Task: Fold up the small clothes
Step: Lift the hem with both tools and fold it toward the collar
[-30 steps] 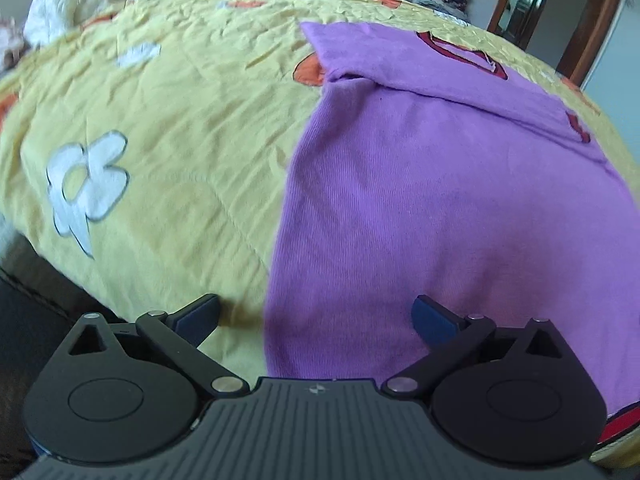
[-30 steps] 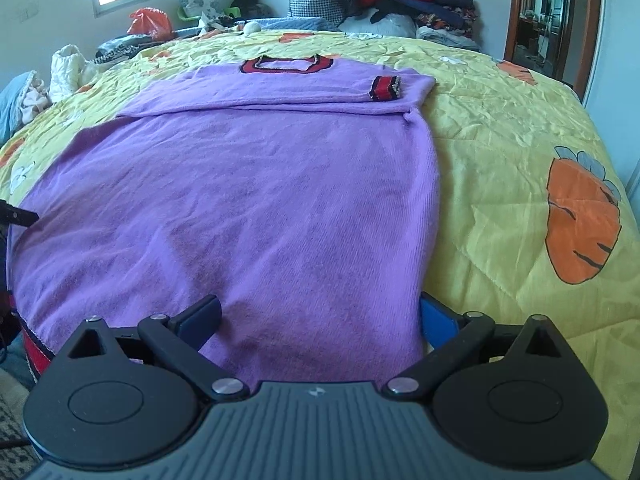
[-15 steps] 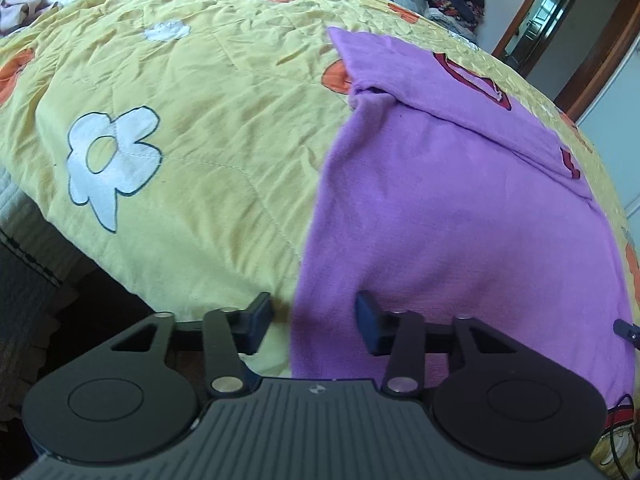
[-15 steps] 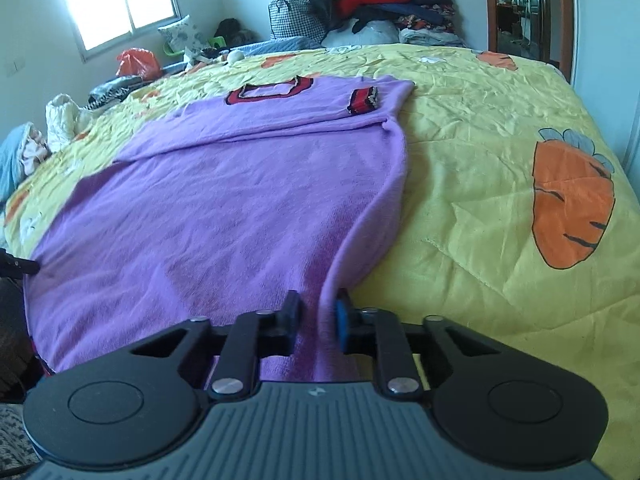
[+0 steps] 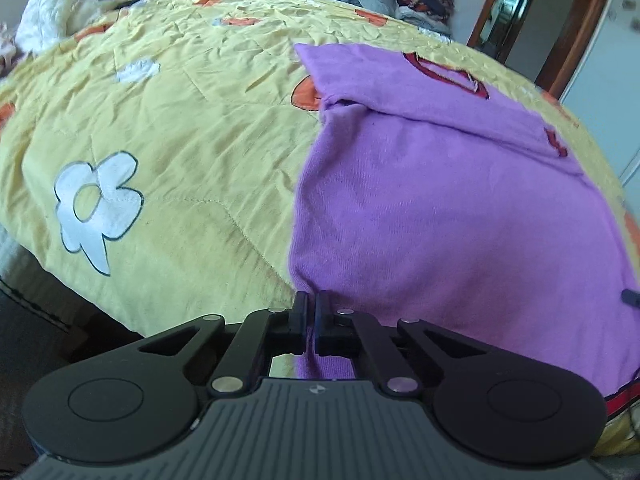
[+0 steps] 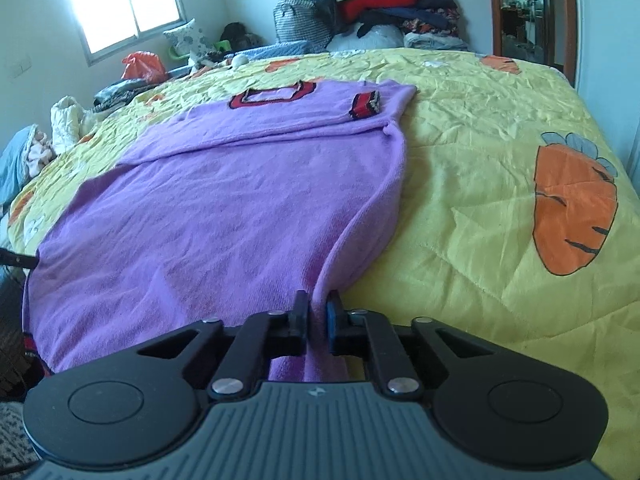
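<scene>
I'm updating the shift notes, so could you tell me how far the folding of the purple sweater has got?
Done: the sleeves are folded across the purple sweater near its neckline. In hand: the left gripper and right gripper have just closed, each pinching a hem corner. Left: folding the hem up toward the collar; the body lies flat on the yellow quilt.

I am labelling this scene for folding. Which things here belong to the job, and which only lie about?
Belong to the job:
purple sweater
left gripper, shut on its hem corner
right gripper, shut on the other corner

Only lying about:
pile of clothes
orange bag
yellow quilt, the surface underneath
</scene>
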The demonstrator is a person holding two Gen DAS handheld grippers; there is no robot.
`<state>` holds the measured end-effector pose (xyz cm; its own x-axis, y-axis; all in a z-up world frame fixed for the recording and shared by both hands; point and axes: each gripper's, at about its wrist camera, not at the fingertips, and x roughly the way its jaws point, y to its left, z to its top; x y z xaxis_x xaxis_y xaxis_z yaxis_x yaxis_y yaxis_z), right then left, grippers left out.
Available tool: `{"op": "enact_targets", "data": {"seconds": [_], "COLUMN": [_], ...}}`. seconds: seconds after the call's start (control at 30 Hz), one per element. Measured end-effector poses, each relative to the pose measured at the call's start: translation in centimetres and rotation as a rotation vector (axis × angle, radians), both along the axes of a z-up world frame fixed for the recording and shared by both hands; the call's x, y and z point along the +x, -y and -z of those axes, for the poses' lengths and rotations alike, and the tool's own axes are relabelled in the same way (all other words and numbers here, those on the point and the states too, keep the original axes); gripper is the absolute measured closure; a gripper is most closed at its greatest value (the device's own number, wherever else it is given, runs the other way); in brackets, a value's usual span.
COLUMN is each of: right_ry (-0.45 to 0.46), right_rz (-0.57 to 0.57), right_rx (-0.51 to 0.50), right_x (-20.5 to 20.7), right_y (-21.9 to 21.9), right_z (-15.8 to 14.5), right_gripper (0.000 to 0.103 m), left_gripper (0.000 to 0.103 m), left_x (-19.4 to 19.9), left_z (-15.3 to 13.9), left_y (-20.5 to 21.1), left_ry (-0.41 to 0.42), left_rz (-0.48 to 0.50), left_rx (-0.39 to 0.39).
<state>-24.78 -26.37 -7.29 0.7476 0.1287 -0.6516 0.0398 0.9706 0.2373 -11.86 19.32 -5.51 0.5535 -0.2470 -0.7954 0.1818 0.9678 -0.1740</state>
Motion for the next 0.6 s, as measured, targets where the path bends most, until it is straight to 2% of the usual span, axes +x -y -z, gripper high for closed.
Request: {"op": "enact_targets", "data": {"seconds": [0.2,0.4,0.47,0.53,0.6], "right_ry": [0.051,0.123,0.142,0.150,0.132], "right_rz": [0.015,-0.007,-0.012,-0.013,-0.022], "right_rx": [0.065,0.074,0.065,0.069,0.039], "right_x": [0.6,2.9,3.6,4.3,4.9], "right_y": [0.5,0.7,0.7,0.9,0.7], "right_z": [-0.6,-2.6,-3.3,-3.6,-3.5], "right_gripper": [0.097,0.097,0.097,0.097,0.097], "left_gripper": [0.101,0.103,0.103,0.103,0.103], "left_x": [1.5,3.9,4.6,5.6,6.2], "left_z": [0.7,0.4,-0.2,-0.6,-0.9], "left_y": [-1.9,-2.2,-2.3,-2.6,-2.6], "left_ry": [-0.005,0.026,0.060,0.067,0.055], "left_rz": [-0.052,-0.094,-0.109,-0.105,-0.094], "left_rx": [-0.156,-0.229,-0.250,-0.279,-0.269]}}
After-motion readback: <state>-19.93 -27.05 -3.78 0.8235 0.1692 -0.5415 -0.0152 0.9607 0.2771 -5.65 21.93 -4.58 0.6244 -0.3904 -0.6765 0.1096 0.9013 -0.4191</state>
